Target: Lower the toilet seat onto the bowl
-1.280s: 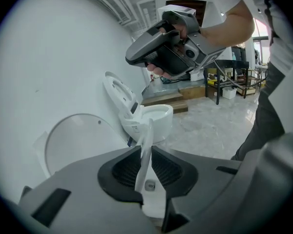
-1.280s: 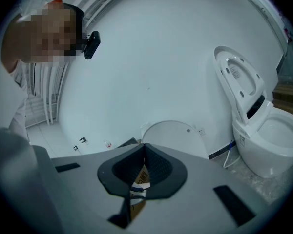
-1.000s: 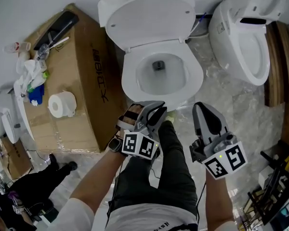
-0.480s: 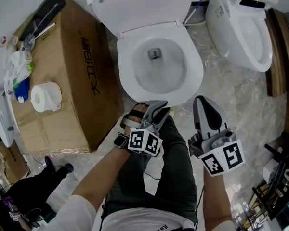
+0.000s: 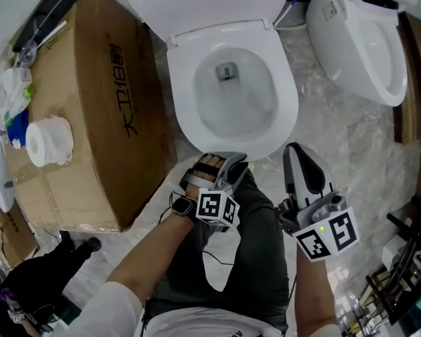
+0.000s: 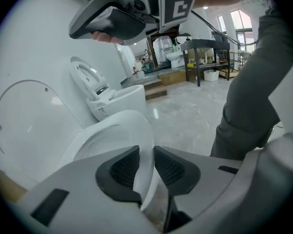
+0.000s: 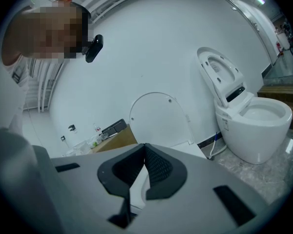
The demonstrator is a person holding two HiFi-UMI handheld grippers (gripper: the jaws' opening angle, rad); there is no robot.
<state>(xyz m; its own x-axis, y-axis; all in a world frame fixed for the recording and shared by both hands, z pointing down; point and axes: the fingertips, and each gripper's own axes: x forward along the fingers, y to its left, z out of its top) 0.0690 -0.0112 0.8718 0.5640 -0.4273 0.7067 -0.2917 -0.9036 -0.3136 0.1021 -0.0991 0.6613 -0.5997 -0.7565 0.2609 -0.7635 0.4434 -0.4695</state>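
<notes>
The white toilet seat [image 5: 286, 107] lies low over the bowl, and its lid [image 5: 210, 2] stands up behind it. My left gripper [image 5: 228, 161] is at the seat's front edge. In the left gripper view the seat's rim [image 6: 122, 126] runs between the two dark pads [image 6: 123, 167], and my left gripper [image 6: 145, 167] is shut on it. My right gripper [image 5: 299, 153] hangs to the right of the bowl's front, off the toilet. Its jaws meet at the tips with nothing held, and in its own view my right gripper [image 7: 145, 165] points toward the raised lid [image 7: 156, 118].
A large cardboard box [image 5: 91, 111] stands close on the toilet's left, with a toilet paper roll [image 5: 48, 140] on top. A second white toilet [image 5: 365, 41] stands at the right beside a wooden step [image 5: 414, 83]. The person's dark-trousered leg [image 5: 224, 258] is below the grippers.
The head view has shifted toward the toilet, so the bowl sits fuller in frame. My left gripper stays at the seat's front edge. The right gripper has hardly moved.
</notes>
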